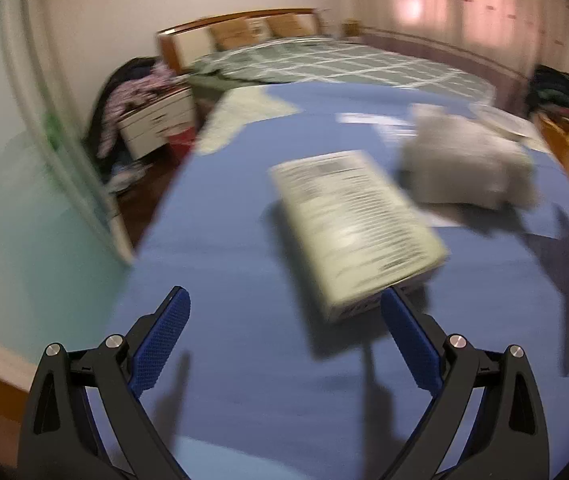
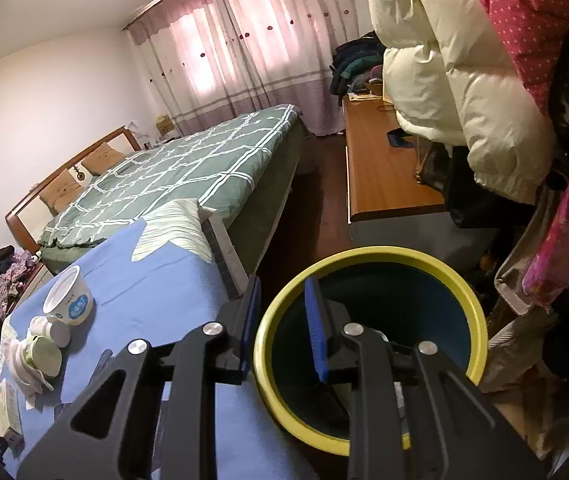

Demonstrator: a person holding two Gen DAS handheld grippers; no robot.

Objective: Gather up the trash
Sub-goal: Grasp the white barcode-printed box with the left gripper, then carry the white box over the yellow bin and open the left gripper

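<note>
Not done yet: box (image 1: 358, 228), cups (image 2: 69, 300) and tissue (image 1: 468, 164) on the blue table (image 1: 244, 360) beside the bin (image 2: 368, 344), left gripper (image 1: 284, 340) wide open and empty, right gripper (image 2: 282, 332) narrow over the bin rim, gripping nothing.

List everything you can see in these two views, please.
table: one, blue cloth, foreground
box: one, pale green with print, on the table near the left tool
tissue wad: one, white, on the table beyond the box
cups: three, white and green, clustered on the table
bin: one, yellow rim, dark inside, beside the table
bed: one, green checked cover, behind the table
desk: one, wooden, beside the bed
puffer jacket: one, cream, hanging above the desk
left tool: one, black with blue pads, open, empty
right tool: one, same colours, narrowly parted at the bin rim
</note>
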